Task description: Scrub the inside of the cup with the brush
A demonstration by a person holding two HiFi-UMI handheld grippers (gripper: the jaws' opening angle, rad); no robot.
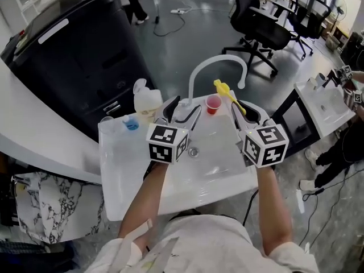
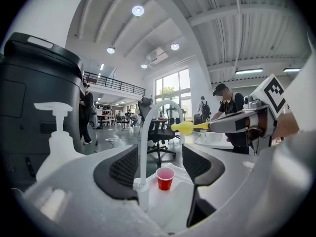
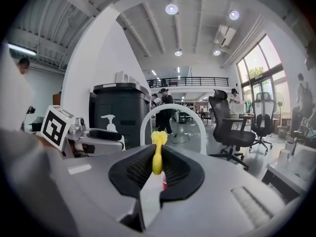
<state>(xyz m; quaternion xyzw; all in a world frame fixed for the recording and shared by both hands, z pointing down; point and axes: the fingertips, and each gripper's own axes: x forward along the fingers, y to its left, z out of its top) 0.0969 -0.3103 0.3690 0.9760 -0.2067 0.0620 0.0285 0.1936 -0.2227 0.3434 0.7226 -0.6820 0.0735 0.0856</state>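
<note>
We are holding the left gripper point(image 2: 160, 158) released, with nothing between its jaws, while the right gripper point(image 3: 157, 171) is clenching the yellow brush point(image 3: 157, 152). The red cup point(image 2: 165, 177) is standing upright just right of the faucet point(image 2: 143, 149) base and looking empty. We are judging it best to steady the cup with the left gripper first, then lower the brush straight into its mouth. Left of the faucet, a small clear container point(image 1: 131, 124) is showing something blue inside.
</note>
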